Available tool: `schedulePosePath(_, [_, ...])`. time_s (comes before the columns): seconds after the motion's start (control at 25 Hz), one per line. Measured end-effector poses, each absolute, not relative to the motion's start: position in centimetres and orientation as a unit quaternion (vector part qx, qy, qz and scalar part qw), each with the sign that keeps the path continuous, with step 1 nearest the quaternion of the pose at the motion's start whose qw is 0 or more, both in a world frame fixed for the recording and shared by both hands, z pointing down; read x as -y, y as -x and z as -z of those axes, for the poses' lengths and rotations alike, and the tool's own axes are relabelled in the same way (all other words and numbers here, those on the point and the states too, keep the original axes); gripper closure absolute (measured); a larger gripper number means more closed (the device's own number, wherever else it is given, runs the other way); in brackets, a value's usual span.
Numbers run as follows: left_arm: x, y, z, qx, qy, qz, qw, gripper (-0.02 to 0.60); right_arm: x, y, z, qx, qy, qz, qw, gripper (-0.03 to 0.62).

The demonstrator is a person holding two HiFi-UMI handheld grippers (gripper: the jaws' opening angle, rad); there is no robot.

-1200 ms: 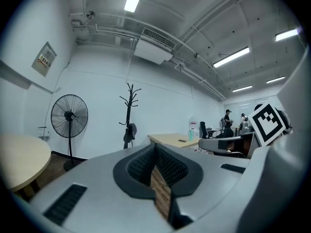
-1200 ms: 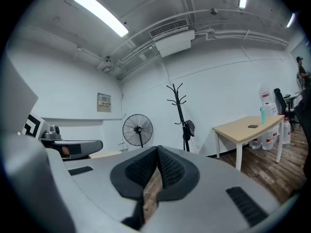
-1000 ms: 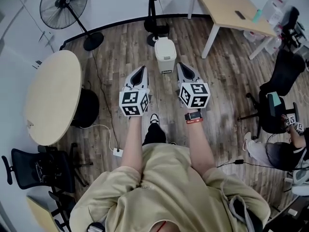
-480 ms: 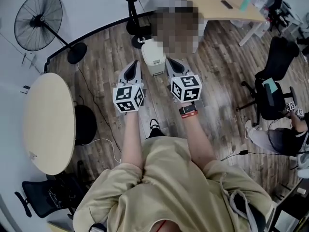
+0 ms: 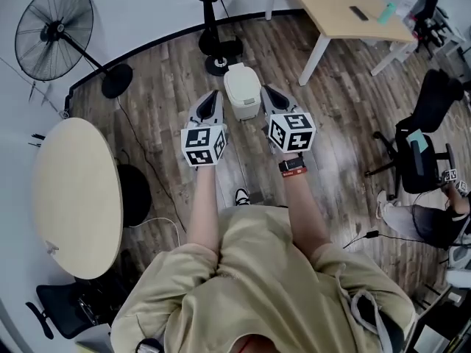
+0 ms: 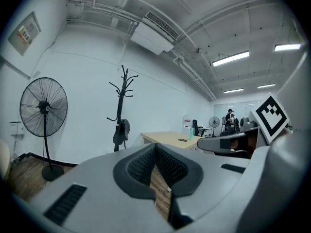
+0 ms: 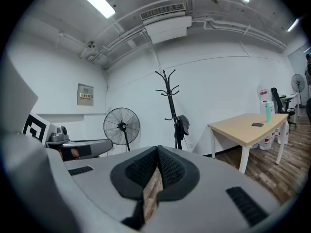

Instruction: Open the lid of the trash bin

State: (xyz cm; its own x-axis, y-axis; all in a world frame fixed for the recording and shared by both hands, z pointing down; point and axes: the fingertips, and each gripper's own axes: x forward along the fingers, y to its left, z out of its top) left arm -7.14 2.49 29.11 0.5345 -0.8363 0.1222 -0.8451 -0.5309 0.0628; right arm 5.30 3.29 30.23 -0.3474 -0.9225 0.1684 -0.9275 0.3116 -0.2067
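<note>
A small white trash bin (image 5: 242, 93) with a shut lid stands on the wood floor, seen only in the head view. My left gripper (image 5: 212, 98) is held just left of the bin and my right gripper (image 5: 268, 94) just right of it, both above floor level. Each gripper's jaws meet at the tips with nothing between them. In the left gripper view, the left gripper (image 6: 156, 148) points at the far wall; the bin is hidden there. In the right gripper view, the right gripper (image 7: 158, 152) faces the wall too.
A coat stand (image 5: 214, 20) stands just behind the bin, with a standing fan (image 5: 55, 22) at the far left. A round table (image 5: 73, 197) sits to the left and a rectangular desk (image 5: 342, 6) at the back right. A person (image 5: 434, 212) sits at the right edge.
The head view has shifted, so the bin now lies between the two grippers rather than ahead of them. Both grippers stay shut.
</note>
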Motion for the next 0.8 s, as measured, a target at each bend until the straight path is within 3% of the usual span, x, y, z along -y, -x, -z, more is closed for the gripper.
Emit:
schedulePosePath(0.28, [2.6, 10.3, -31.1, 0.474, -0.877, -0.032, 0.075, 0.558, 1.6, -1.3, -32.6, 0.813, -0.564, -0.143, 0.024, 0.579])
schedulePosePath(0.8, [10.4, 8.3, -35.3, 0.467, -0.877, -0.046, 0.101, 0.558, 9.6, -2.4, -37.9, 0.815, -0.548, -0.18, 0.053, 0.579])
